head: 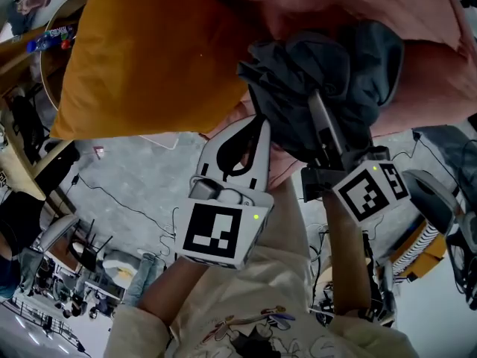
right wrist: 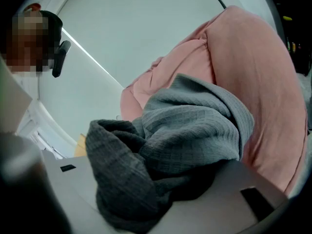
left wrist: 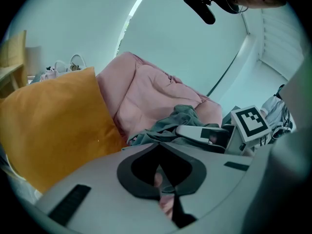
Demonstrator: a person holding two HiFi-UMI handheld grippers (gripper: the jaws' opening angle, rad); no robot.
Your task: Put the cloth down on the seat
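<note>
Gripping a grey cloth (head: 328,66) in the right claw (head: 317,104), clamped on a thick wad of it, with loose folds spilling out over both sides and one dark twisted end drooping at the left in the right gripper view. Holding that bundle against a pink padded seat (head: 350,2), over its front part, just right of a big yellow cushion (head: 149,58) propped on the same seat. Seemingly touching the pink padding behind it, going by the left gripper view, though impossible to tell whether resting there or only hanging from the grip. Carrying nothing in the left claw (head: 258,121): drawn together at the tips, angled down toward the seat's front edge, just beside the cloth and below the cushion's lower corner. Impossible to tell whether touching the padding. Below both hands in the head view, a grey floor (head: 127,177) strewn with thin cables, and a cream top (head: 246,293) at the bottom edge.
</note>
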